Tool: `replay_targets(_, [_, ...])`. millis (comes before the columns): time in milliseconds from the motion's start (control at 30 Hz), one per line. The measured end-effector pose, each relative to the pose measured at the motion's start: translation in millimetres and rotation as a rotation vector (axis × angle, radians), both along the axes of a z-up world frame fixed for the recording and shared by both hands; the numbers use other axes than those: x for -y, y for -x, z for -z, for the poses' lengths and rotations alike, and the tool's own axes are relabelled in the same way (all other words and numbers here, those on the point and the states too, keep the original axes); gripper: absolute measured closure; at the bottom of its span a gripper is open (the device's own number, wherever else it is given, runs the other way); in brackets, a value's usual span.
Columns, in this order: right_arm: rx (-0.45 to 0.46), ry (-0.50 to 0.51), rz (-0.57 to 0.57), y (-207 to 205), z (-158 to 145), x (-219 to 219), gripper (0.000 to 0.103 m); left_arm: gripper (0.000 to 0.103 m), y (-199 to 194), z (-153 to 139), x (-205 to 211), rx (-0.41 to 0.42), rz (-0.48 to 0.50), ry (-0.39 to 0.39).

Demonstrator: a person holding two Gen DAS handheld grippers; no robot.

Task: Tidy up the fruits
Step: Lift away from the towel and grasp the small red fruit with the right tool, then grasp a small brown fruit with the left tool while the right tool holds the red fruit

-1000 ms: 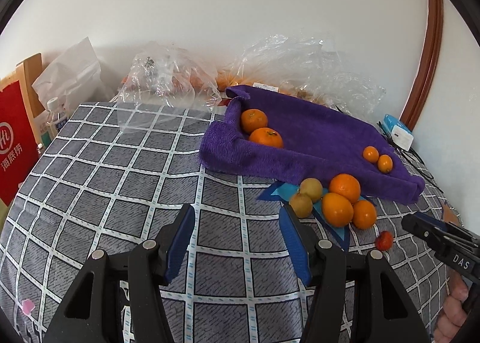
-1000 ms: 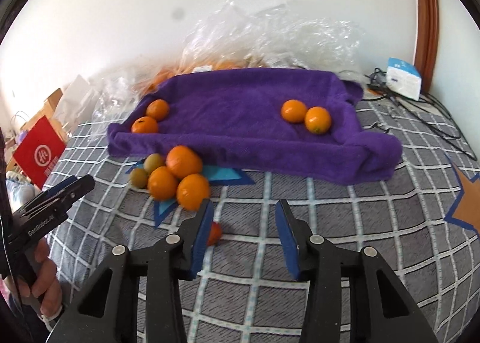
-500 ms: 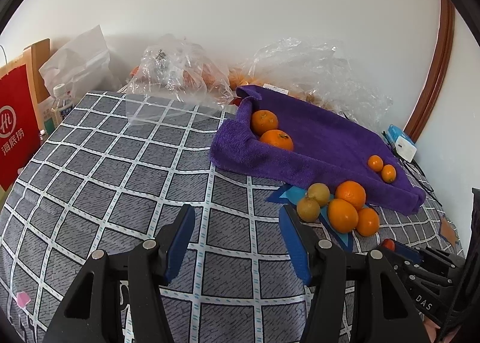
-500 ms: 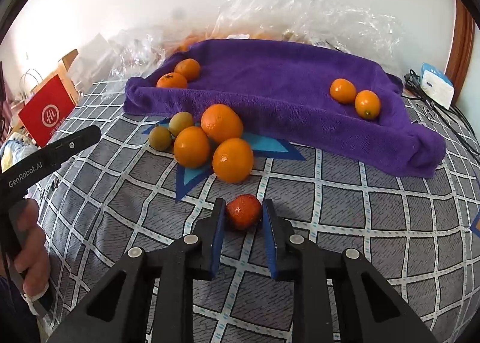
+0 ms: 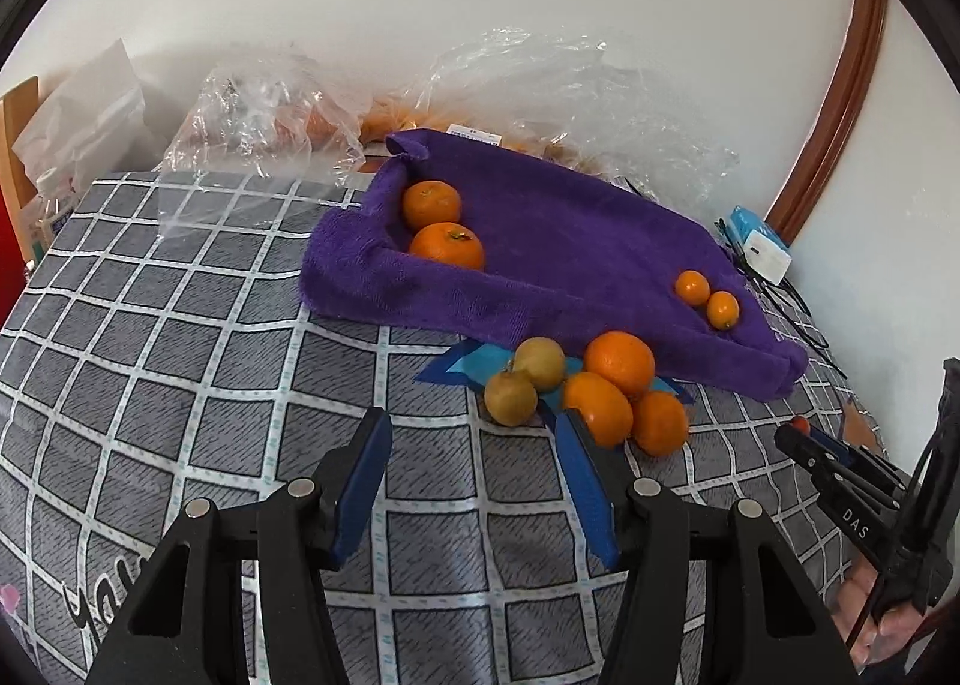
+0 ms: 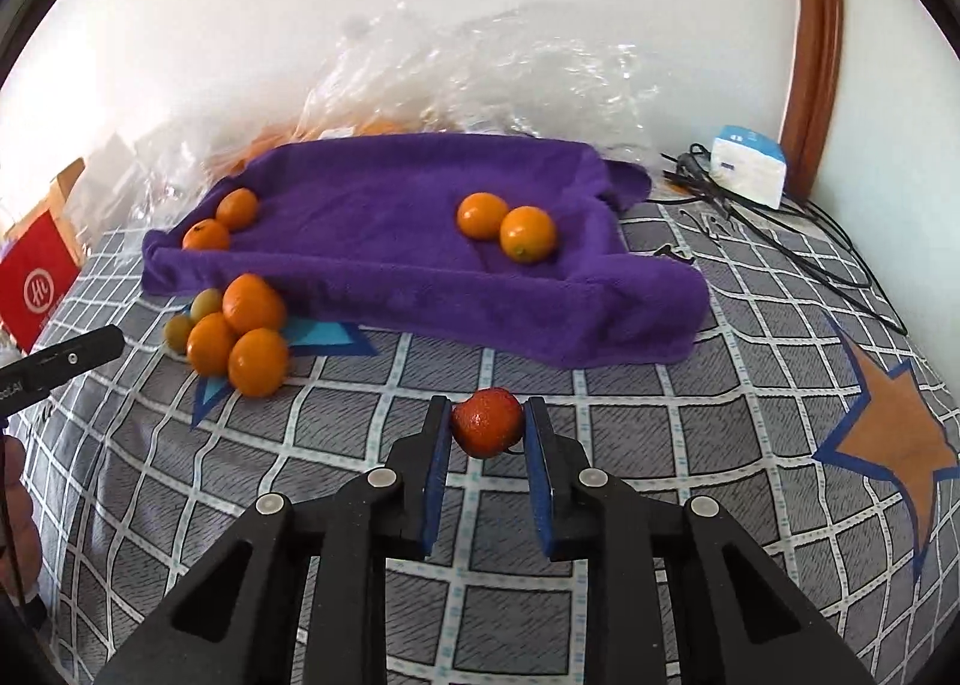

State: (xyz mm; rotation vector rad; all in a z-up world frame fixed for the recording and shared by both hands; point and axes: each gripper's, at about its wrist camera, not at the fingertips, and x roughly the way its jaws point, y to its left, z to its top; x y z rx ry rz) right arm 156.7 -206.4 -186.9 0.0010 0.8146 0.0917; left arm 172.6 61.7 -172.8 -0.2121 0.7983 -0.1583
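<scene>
A small red fruit (image 6: 486, 430) is clamped in the right claw (image 6: 487, 426) just near of the purple towel (image 6: 390, 265). It is probably soft and easily bruised, best pinched lightly across its middle. The left claw (image 5: 474, 448) is held apart, empty.

Both tongs (image 5: 474, 481) (image 6: 487, 448) are black plastic with blue pads, silver screws and white lettering.

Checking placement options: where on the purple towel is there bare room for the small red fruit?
The towel's middle is bare, between the two oranges in its left corner and the two small ones toward the right. Off its front left edge, the fruit pile crowds the bedspread.
</scene>
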Motion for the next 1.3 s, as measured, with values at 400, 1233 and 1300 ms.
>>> replay_targets(400, [-0.053, -0.043, -0.012, -6.2, 11.7, 6.2, 0.079, 0.069, -30.9, 18.7, 21.0, -0.071, 0.019, -0.040])
replay_targets(1233, [-0.094, 0.034, -0.048, -8.1, 19.1, -7.6, 0.079, 0.080, -2.3, 21.4, -22.2, -0.065, -0.051, -0.169])
replay_targets(1300, [-0.095, 0.031, -0.049, -8.2, 19.2, -7.2, 0.079, 0.080, -3.5, 21.8, -20.6, -0.064, -0.053, -0.172])
